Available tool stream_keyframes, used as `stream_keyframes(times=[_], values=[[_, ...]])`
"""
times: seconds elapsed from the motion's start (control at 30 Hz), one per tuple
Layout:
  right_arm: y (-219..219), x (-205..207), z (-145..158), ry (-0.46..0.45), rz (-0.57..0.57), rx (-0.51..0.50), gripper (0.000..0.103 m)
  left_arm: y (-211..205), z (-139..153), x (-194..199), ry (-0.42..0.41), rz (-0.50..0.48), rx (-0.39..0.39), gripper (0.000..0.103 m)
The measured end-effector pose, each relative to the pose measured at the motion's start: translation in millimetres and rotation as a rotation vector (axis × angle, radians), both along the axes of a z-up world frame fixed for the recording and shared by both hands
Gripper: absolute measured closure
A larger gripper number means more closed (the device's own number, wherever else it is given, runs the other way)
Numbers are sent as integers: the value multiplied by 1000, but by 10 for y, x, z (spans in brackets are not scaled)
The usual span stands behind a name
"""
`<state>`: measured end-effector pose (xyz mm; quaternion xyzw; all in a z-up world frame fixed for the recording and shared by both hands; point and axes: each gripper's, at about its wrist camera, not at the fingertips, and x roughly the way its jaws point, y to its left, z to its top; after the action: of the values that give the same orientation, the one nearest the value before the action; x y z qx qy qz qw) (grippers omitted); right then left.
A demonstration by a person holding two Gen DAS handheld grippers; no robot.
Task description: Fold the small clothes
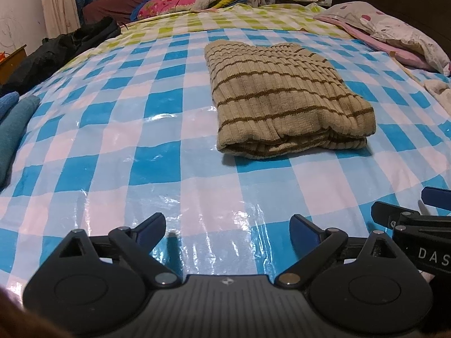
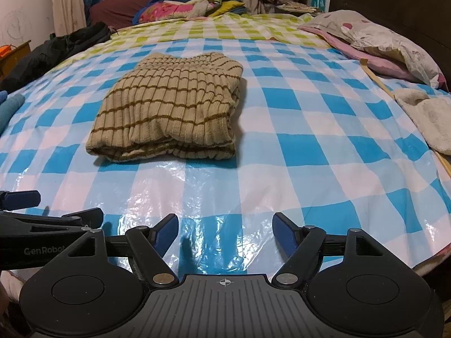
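Beige striped sweater (image 1: 284, 95) folded on checked sheet (image 1: 141, 146); both grippers empty, spread

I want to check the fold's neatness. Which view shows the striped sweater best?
The right wrist view: the striped sweater sits nearer the picture's middle, showing its top, layered front edge and right side. The left wrist view shows the same sweater whole too, but further right, with mainly its top and front edge visible.

Lettering on the two grippers

The left gripper (image 2: 17, 226) carries "GenRobot" in pale letters on its black side; the right gripper (image 1: 422, 225) shows "DAS", seemingly cut off.
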<state>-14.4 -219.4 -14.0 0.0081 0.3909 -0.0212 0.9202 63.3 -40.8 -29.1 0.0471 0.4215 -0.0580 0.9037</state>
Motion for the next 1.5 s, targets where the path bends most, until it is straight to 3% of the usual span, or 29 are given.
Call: stream_keyframes(times=[1.5], values=[[-32,-52,-19,12,-25,19,25,-36,19,-75,-12,-9,2,3]])
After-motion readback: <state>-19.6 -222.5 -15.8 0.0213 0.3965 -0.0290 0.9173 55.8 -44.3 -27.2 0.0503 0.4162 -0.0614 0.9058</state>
